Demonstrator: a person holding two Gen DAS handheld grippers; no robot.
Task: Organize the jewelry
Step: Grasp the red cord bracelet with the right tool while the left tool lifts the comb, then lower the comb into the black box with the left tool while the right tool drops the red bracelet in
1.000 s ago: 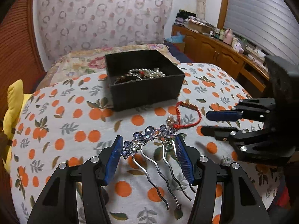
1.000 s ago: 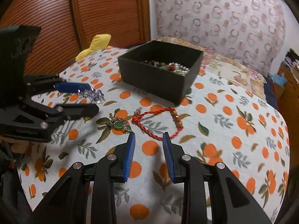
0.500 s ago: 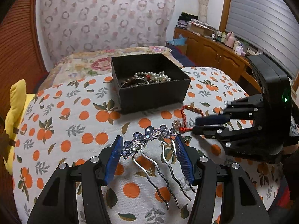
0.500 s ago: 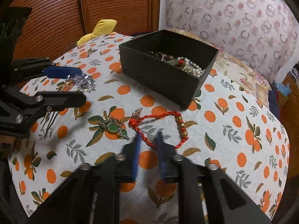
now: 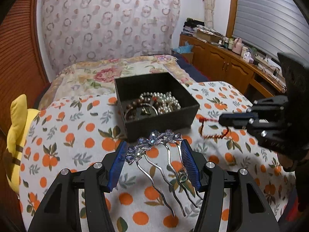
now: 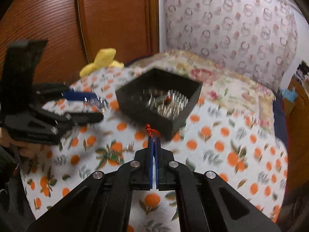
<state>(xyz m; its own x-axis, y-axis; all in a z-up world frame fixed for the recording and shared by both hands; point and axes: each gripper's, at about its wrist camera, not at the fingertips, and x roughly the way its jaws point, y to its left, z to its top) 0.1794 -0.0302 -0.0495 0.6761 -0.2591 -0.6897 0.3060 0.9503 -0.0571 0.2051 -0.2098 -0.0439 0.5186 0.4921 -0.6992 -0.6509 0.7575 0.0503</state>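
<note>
While the right gripper (image 6: 153,145) is pinched tight on the red cord bracelet (image 5: 212,129), lifted just right of the black box (image 5: 160,119), the left gripper (image 5: 154,158) clamps the jewelled hair comb (image 5: 154,141) near the box's front wall. Pearls (image 5: 164,102) already lie inside — 2 pieces in hand remain, I judge, plus a blurred green pendant (image 6: 114,157) on the cloth (image 5: 77,135).

Box (image 5: 160,116) on cloth (image 5: 63,135), necklaces (image 5: 164,102) inside.

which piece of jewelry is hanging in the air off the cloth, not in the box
The red cord bracelet, pinched in the shut right gripper and dangling. The blue hair comb sits between the left gripper pads.
</note>
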